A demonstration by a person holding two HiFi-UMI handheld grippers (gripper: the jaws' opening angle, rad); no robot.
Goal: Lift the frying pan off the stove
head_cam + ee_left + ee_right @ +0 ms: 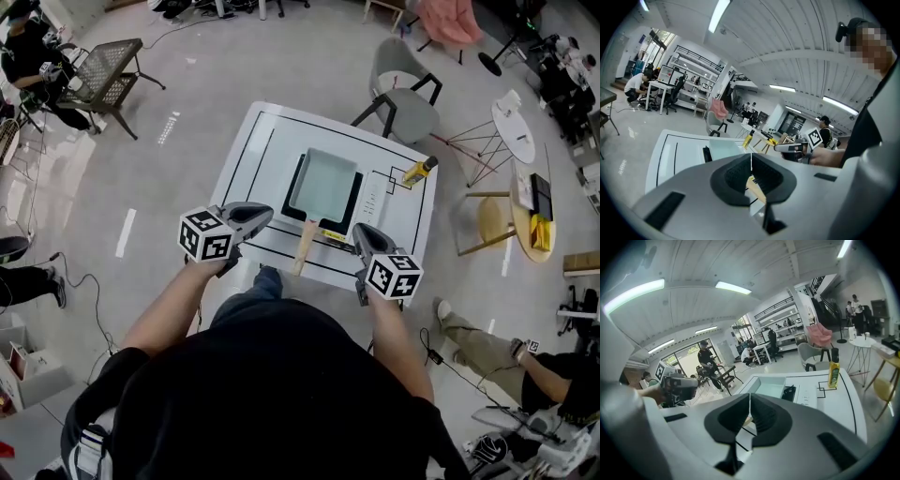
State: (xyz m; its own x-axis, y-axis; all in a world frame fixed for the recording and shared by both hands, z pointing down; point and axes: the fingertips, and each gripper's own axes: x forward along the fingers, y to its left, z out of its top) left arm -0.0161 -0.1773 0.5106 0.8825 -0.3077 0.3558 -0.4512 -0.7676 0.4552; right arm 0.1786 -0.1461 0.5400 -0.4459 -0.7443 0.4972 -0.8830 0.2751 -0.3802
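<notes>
A pale green rectangular frying pan (324,181) sits on a black stove (292,193) in the middle of the white table (253,155). Its wooden handle (305,246) points toward me. My left gripper (265,215) hovers shut and empty over the table's near edge, left of the handle. My right gripper (360,232) is shut and empty just right of the handle. In the left gripper view the jaws (751,165) meet, with the pan (723,150) beyond them. The right gripper view shows closed jaws (749,405) aimed at the pan (769,387).
A yellow oil bottle (418,171) lies at the table's right side. A grey chair (405,96) stands behind the table, and a wooden stool (491,225) and a small round table (514,131) to the right. A person's leg (473,342) stretches out at the lower right.
</notes>
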